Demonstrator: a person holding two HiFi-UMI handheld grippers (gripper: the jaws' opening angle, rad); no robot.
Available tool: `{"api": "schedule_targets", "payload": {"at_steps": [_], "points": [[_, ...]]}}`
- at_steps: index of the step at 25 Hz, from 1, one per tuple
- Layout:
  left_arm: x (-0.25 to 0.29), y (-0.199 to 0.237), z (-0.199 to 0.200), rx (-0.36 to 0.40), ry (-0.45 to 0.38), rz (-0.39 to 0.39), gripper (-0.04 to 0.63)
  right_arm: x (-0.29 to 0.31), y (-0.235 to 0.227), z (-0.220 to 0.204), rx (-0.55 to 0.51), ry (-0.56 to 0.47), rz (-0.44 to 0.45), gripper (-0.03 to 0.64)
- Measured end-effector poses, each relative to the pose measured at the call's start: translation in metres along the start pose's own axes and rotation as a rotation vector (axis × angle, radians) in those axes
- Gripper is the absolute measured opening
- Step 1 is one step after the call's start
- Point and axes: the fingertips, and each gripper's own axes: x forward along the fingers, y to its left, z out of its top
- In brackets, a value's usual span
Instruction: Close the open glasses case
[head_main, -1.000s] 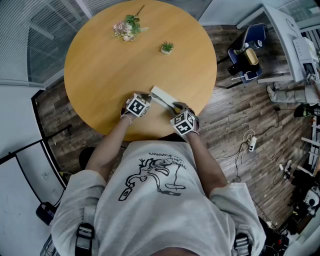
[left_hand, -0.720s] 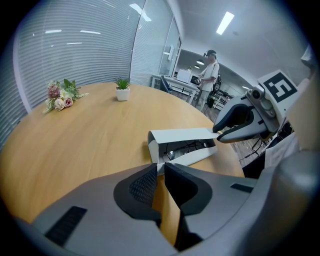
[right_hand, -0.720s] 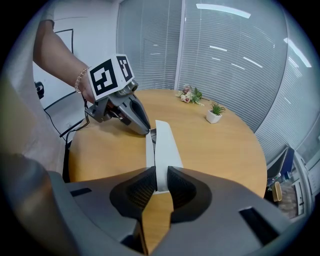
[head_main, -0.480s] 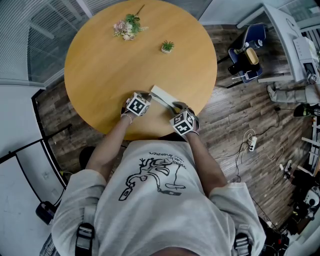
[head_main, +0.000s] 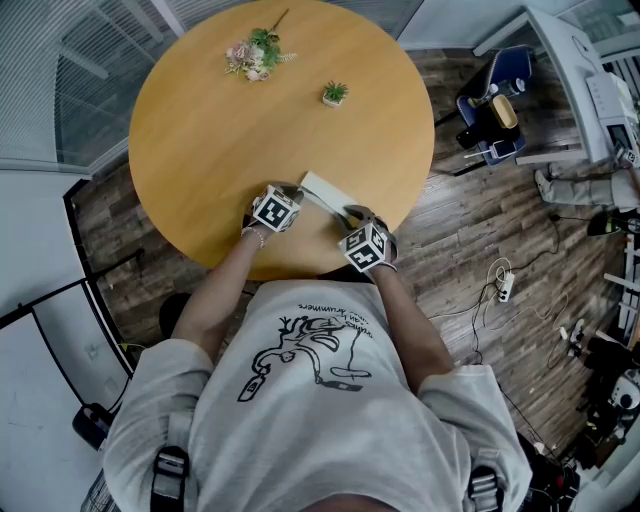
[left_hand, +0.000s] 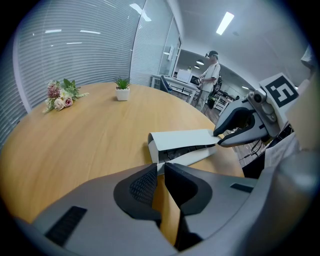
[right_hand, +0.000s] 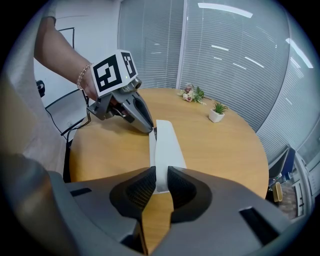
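A white glasses case lies near the front edge of the round wooden table. In the left gripper view the case stands ajar, its lid a little above the base, with dark lining in the slot. My left gripper has its jaws nearly together, their tips at the case's near corner. My right gripper is shut on the other end of the case, white lid between its jaws. From the left, that right gripper bites the lid's edge.
A small flower bunch and a tiny potted plant sit at the table's far side. The table's edge runs just under both grippers. A blue chair stands off to the right; a person stands far back in the room.
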Motion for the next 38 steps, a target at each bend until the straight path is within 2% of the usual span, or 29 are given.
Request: {"api": "schedule_targets", "payload": {"at_steps": [31,38], "points": [[0.002,0.001,-0.002,0.008,-0.029,0.007,0.064,0.007,0.013,-0.005,-0.001,0.026,0.028,0.083],[0.001,-0.001,-0.002,0.007,-0.024,0.01,0.064,0.011,0.013,-0.009,0.018,0.039,0.036,0.051]]}}
